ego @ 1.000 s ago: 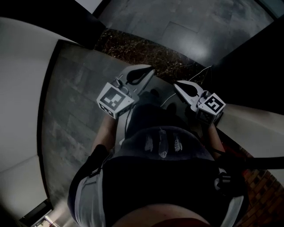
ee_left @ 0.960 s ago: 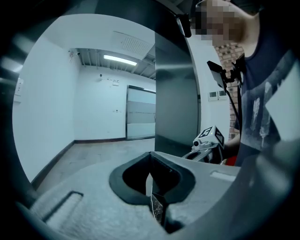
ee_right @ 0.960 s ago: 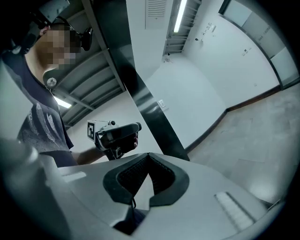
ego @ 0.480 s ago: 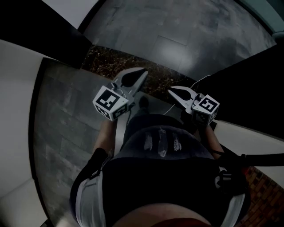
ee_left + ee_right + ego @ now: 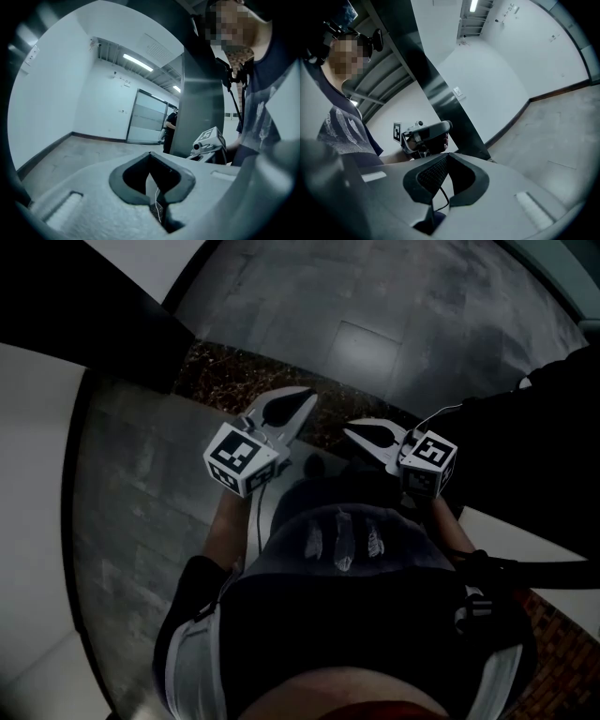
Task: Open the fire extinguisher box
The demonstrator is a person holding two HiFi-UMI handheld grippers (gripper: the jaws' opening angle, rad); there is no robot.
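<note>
Holding left gripper [image 5: 306,396] and right gripper [image 5: 351,431] out front above grey floor [image 5: 375,296]; fingers [image 5: 89,201] on both pressed together, empty; fire extinguisher box in no view; likely approach step; next: locate box, reach door

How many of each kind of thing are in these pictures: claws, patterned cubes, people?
Claws: 2 (left claw, right claw, both shut and empty)
Patterned cubes: 2 (left cube, right cube)
People: 2 (the holder, a bystander by the far door)
Total: 6
</note>
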